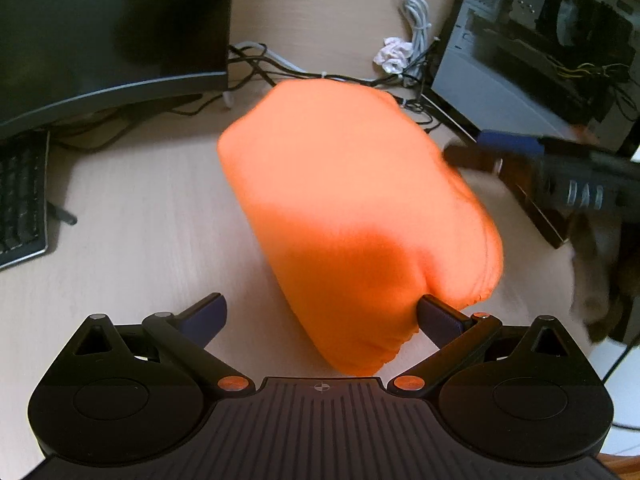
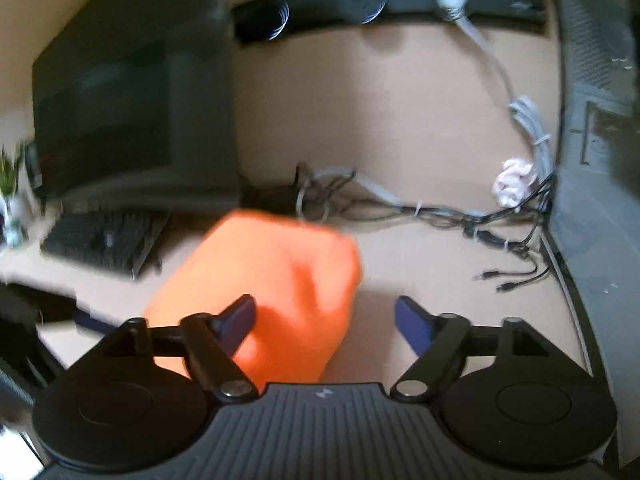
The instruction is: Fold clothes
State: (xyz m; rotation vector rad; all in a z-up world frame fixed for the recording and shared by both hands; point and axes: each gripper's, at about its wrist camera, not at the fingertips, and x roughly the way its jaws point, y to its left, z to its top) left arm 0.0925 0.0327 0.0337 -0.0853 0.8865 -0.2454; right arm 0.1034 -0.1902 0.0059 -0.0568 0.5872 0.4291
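Fingers (image 1: 216,312) of the left gripper (image 1: 320,316) stand spread apart, released; the near end of the folded orange garment (image 1: 344,208) lies between them, its hem touching the inner face of the right-hand finger, while the left-hand finger stands clear of the cloth over bare counter (image 1: 140,220). Fingers (image 2: 412,320) of the right gripper (image 2: 324,320) are likewise parted and grasp nothing — the garment (image 2: 264,280) overlaps only the left-hand finger in that view, whether touching cannot be told, and the right-hand finger hangs over open counter (image 2: 400,120).

Garment: a compact, thick bundle lying on the light wood-grain counter, long axis running away from the left wrist camera, stacked hems showing along its near right edge.

Free room: bare counter to the left of the bundle and in front of it toward the left gripper. Bounds — a dark monitor (image 1: 112,32) and keyboard (image 1: 22,200) at far left, a tangle of cables (image 1: 280,68) and a crumpled white paper (image 1: 394,54) behind, an open computer case (image 1: 540,40) at far right. The right gripper appears blurred in the left wrist view, near the bundle's right edge.
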